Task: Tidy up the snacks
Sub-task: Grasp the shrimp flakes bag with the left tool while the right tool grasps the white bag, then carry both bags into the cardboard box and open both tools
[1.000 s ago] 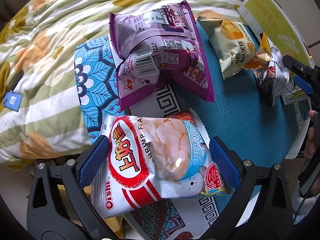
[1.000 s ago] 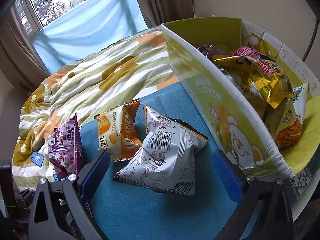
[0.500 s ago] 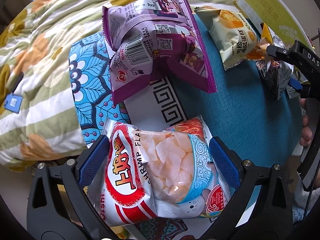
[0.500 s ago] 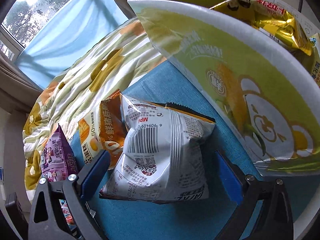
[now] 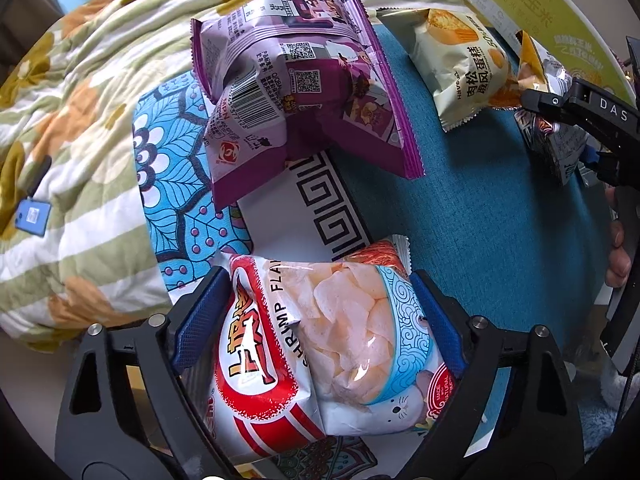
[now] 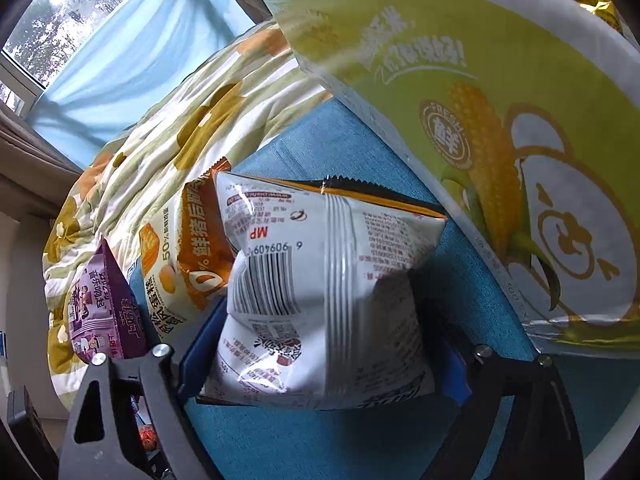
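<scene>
Shrimp-chip bag on the bed's patterned mat, pinched by the left hand-held gripper, just closed in. White bag beside the green box, pinched by the right hand-held gripper likewise. Grasping step; next, lifting both over the box wall without crushing.

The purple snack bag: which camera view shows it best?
The left wrist view: the purple snack bag lies whole and unobstructed there, barcode side up. The right wrist view shows only part of it, at the left edge behind the gripper frame.
</scene>
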A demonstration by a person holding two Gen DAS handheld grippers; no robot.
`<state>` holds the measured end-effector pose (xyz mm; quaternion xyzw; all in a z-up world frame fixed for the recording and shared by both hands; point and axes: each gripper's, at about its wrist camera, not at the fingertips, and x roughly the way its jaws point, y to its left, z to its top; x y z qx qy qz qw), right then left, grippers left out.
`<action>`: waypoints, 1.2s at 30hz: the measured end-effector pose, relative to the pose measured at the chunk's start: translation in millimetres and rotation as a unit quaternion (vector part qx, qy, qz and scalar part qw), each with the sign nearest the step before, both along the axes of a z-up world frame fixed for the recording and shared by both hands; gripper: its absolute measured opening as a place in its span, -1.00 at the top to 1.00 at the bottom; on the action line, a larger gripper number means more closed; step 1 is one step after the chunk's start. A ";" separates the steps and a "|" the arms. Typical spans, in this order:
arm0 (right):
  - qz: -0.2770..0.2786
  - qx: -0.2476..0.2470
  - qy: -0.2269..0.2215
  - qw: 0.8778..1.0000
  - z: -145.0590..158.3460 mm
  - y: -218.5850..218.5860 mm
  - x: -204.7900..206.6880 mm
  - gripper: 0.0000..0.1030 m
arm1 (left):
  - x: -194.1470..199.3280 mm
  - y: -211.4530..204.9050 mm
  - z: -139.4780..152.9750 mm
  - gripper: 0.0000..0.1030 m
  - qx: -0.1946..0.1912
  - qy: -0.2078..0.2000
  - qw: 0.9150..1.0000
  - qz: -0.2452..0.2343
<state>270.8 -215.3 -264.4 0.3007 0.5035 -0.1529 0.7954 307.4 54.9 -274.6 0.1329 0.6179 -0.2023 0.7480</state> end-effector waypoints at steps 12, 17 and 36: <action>0.018 -0.015 -0.011 1.000 11.1 4.1 -14.3 -0.38 | -10.9 4.7 15.9 -0.54 -0.028 0.017 0.999 0.006; 0.022 -0.016 -0.023 0.999 21.1 4.6 -20.1 -0.37 | -17.1 3.5 35.4 -0.54 -0.040 -0.004 0.999 0.007; 0.102 -0.064 -0.113 0.986 132.7 21.2 -57.2 -0.37 | -8.7 -27.9 156.2 -0.54 -0.115 -0.136 0.984 0.012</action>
